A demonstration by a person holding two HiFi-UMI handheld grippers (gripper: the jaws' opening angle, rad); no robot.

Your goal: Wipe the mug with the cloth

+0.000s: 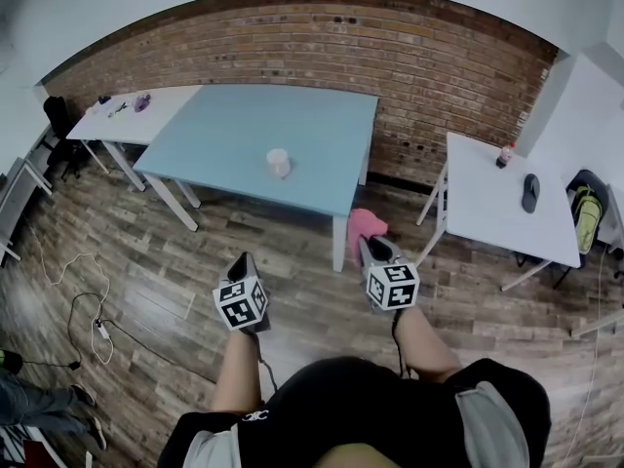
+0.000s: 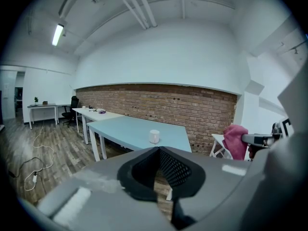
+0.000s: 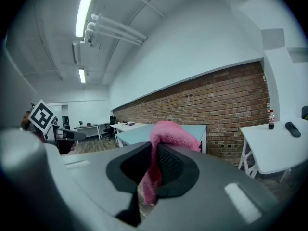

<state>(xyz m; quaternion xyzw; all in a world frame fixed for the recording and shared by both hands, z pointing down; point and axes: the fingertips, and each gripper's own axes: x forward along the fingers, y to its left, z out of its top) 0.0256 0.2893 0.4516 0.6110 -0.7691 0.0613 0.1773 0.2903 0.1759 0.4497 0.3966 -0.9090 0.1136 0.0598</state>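
Note:
A small white mug stands on the light blue table, toward its near edge; it also shows in the left gripper view as the mug. My right gripper is shut on a pink cloth, which bulges out of the pinched jaws as the cloth. My left gripper is shut with nothing in it, its jaws closed together in the left gripper view. Both grippers hang over the wood floor, well short of the table and the mug.
A white table joins the blue one at the left, with small items on it. Another white table at the right holds a bottle and a dark object. A cable lies on the floor at left. A brick wall stands behind.

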